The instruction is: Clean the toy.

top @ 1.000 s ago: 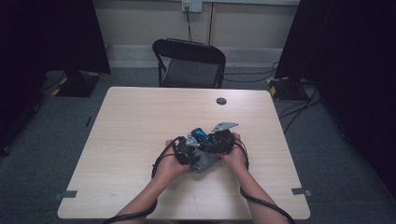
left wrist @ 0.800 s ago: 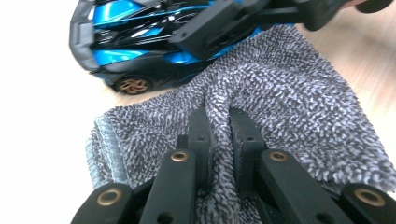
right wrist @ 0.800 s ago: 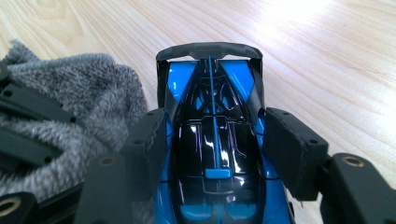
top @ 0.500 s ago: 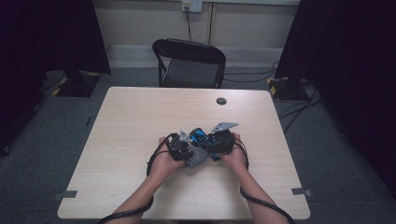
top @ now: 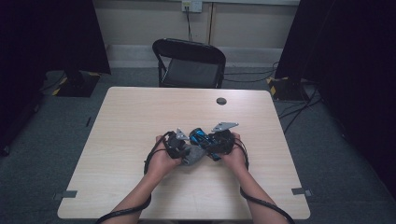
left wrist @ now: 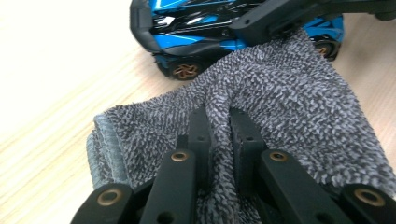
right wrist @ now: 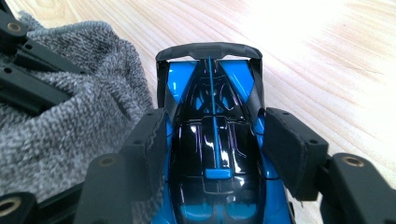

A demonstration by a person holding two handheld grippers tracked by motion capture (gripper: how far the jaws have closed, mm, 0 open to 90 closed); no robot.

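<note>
Cloth against toy car

Dim, soft high view with dark edges — both gripper views glare on the pale table, near fingers blurred.

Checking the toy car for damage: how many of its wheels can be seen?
2. On the blue toy car, one bronze-spoked wheel sits just above the grey cloth; another wheel peeks out at the cloth's far right. Others may be hidden.
</note>
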